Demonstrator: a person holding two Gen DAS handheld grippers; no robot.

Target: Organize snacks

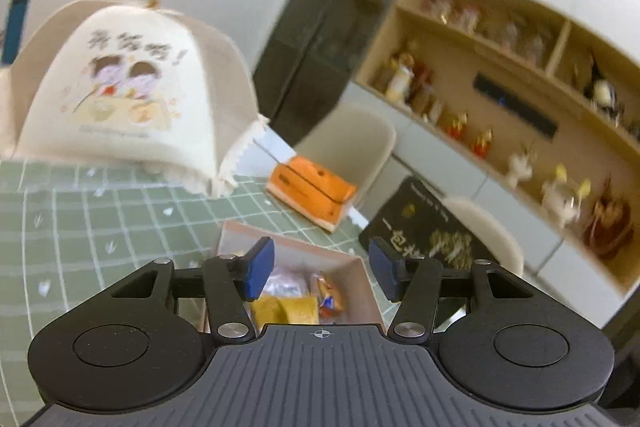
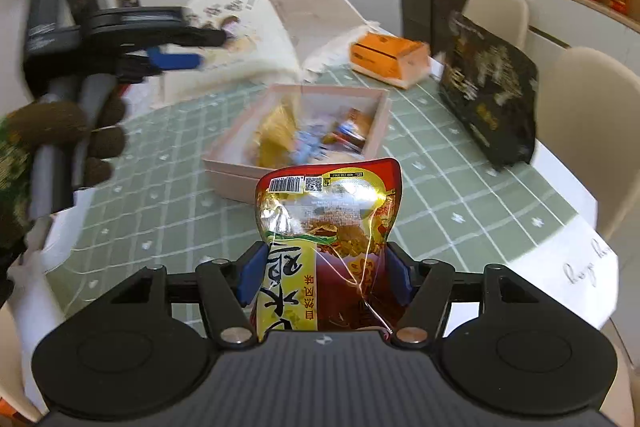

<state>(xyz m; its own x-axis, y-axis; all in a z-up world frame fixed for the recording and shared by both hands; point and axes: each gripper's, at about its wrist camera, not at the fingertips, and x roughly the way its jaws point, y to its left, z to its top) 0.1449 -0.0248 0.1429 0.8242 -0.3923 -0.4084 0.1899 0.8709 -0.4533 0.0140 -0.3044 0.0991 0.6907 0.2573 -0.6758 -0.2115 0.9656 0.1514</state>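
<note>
Right hand-held gripper point(image 2: 323, 277), level above the surface point(image 2: 460, 195), clamps a snack packet point(image 2: 328, 227) upright. Left hand-held gripper point(image 1: 322, 269) hovers over the pink box point(image 1: 356, 267), fingers spread wide and holding nothing.

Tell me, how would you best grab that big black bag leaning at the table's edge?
Probably by the top edge of the black bag, coming down from above with open fingers. It stands nearly upright and flat, so its thin upper seam is the free part; its base rests on the green tablecloth.

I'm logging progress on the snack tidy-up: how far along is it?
Done: several small wrapped snacks already lie in the open pink cardboard box. In hand: the right gripper is shut on a shiny red-and-yellow snack packet, short of the box. The left gripper is open above the box. Left: a large black bag stands outside.
</note>
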